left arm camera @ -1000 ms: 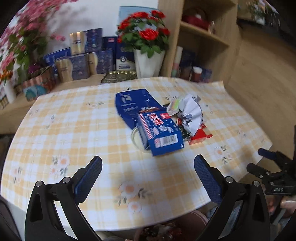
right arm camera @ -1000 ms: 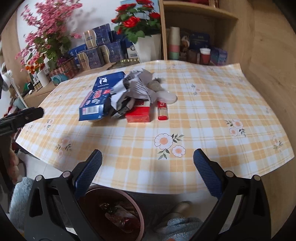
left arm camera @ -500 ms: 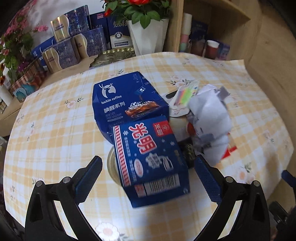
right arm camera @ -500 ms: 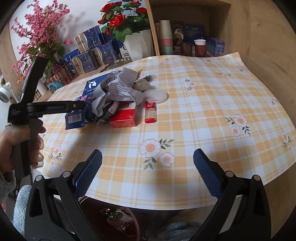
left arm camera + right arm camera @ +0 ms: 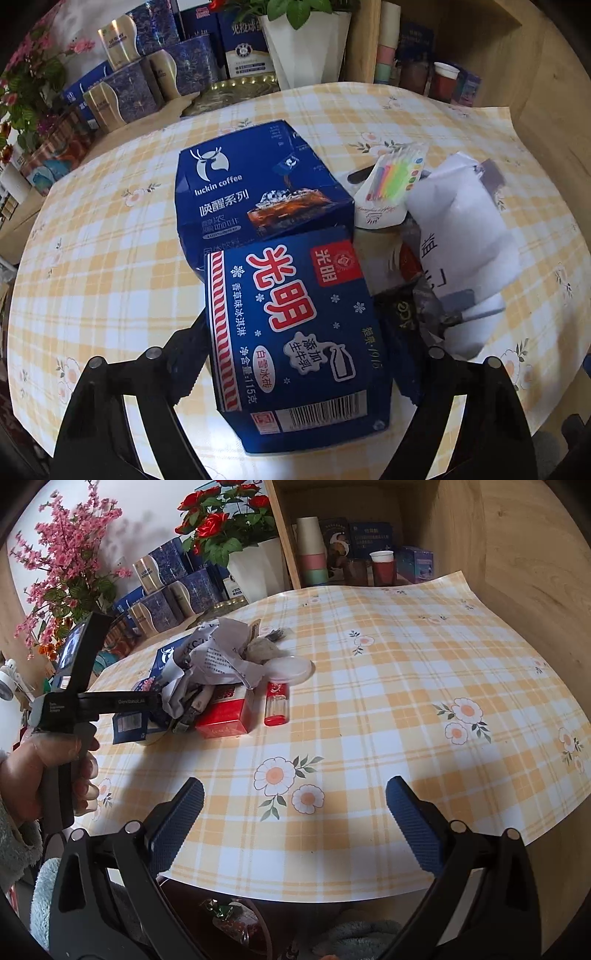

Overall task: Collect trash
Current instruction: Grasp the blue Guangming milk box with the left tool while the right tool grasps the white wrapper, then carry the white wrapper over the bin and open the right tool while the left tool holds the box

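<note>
A heap of trash lies on the checked tablecloth (image 5: 110,258). On top sits a blue ice-cream box (image 5: 295,343), which partly covers a blue coffee box (image 5: 251,184). Beside them are crumpled white paper (image 5: 461,236) and a candle packet (image 5: 391,188). My left gripper (image 5: 299,354) straddles the ice-cream box. Its jaws are closing and its fingertips are hidden under the box's edges. In the right wrist view the heap also holds a red box (image 5: 225,712), a small red bottle (image 5: 276,705) and a white lid (image 5: 284,668). My right gripper (image 5: 295,794) stands open over the table's near edge, holding nothing.
A brown bin (image 5: 229,923) with wrappers stands under the table's near edge. Blue tins (image 5: 147,81), a white flower pot (image 5: 306,48) and shelf cups (image 5: 312,550) line the back. A wooden wall (image 5: 517,572) closes the right side. A hand (image 5: 37,771) holds the left gripper's handle.
My left gripper has come forward and down over the heap, the ice-cream box now sits between its jaws, and the jaws have narrowed. The right gripper has edged closer to the table.
</note>
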